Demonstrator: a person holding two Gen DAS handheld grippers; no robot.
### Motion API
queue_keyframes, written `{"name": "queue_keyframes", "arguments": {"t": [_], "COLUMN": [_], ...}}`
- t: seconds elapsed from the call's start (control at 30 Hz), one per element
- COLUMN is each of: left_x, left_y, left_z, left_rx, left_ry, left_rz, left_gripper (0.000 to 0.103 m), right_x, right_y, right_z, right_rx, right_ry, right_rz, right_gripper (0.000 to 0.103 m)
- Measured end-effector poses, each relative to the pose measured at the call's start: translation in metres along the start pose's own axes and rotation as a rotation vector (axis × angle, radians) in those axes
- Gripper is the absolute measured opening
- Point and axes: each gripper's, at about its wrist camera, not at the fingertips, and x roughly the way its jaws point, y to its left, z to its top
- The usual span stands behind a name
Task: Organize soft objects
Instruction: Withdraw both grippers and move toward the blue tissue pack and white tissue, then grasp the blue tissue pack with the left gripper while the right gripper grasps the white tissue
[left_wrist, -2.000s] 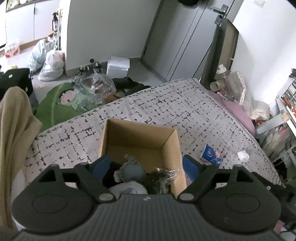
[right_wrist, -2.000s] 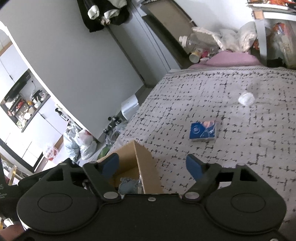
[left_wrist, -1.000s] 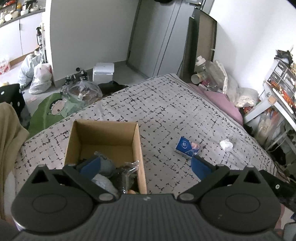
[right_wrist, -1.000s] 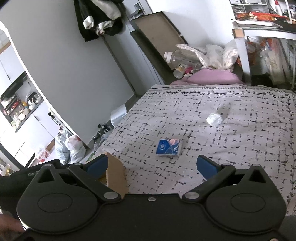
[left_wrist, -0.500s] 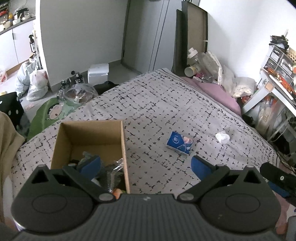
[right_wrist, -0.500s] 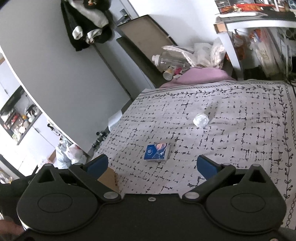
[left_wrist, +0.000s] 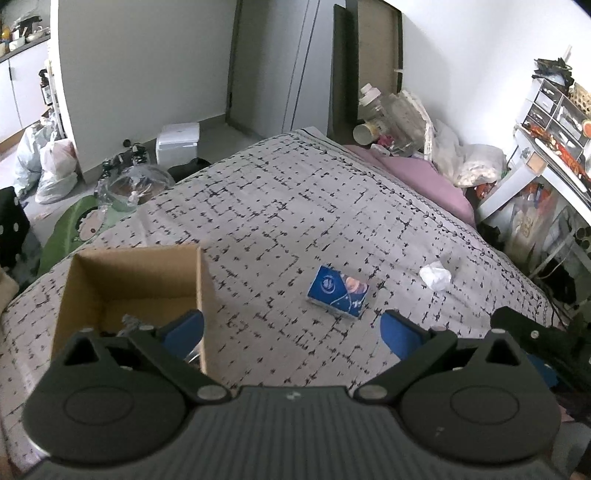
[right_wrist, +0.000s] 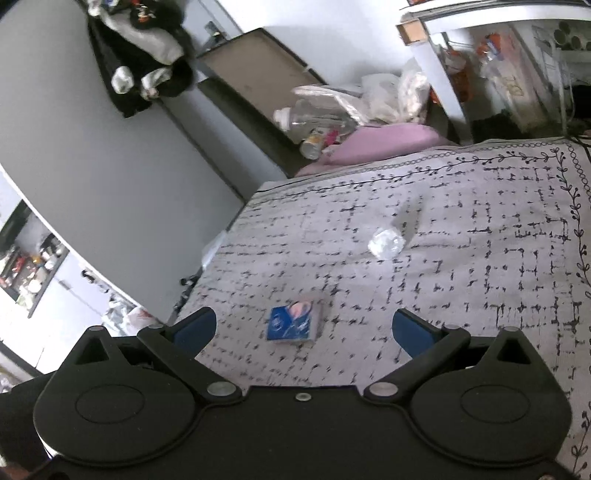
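Note:
A blue tissue pack (left_wrist: 338, 291) lies flat on the patterned bed cover (left_wrist: 280, 206), with a crumpled white tissue (left_wrist: 436, 276) further right. An open cardboard box (left_wrist: 92, 280) stands at the left with soft items half hidden inside. My left gripper (left_wrist: 291, 332) hangs open above the bed, the pack just ahead of its gap. In the right wrist view the same tissue pack (right_wrist: 294, 324) and crumpled tissue (right_wrist: 386, 243) lie ahead on the bed cover (right_wrist: 461, 258). My right gripper (right_wrist: 301, 328) is open and holds nothing.
A pink pillow (left_wrist: 421, 177) and bags and bottles (left_wrist: 395, 114) crowd the head of the bed. A cluttered desk (left_wrist: 554, 147) stands at the right. Bags (left_wrist: 48, 162), a white box (left_wrist: 177, 142) and a green mat (left_wrist: 74, 229) lie on the floor.
Both grippers have swung right, away from the cardboard box. The box slid to the left edge of the left view and out of the right view; the tissue pack now sits central.

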Motion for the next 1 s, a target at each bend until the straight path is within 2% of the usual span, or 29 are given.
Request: {"name": "queue_keyframes", "arguments": {"t": [0.13, 0.3, 0.53, 1.0], "left_x": [0.018, 0.043, 0.08, 0.163], "left_y": [-0.005, -0.013, -0.03, -0.048], "left_z": [0.006, 0.009, 0.014, 0.014], "left_rx": [0.003, -0.005, 0.008, 0.074], "left_ry": [0.006, 0.027, 0.058, 0.169], "left_rz": [-0.018, -0.031, -0.043, -0.013], "left_gripper": [0.1, 0.099, 0.099, 0.099], "right_x": [0.017, 0.032, 0.053, 0.105], "right_y": [-0.004, -0.018, -0.036, -0.061], "right_z": [0.004, 0.01, 0.018, 0.033], "right_rx": [-0.017, 0.027, 0.074, 0.141], "right_ry": [-0.002, 0.003, 0.015, 0.084], "right_rz": [-0.054, -0.071, -0.096, -0.141], "right_gripper": [0.102, 0.097, 0.095, 0.092]}}
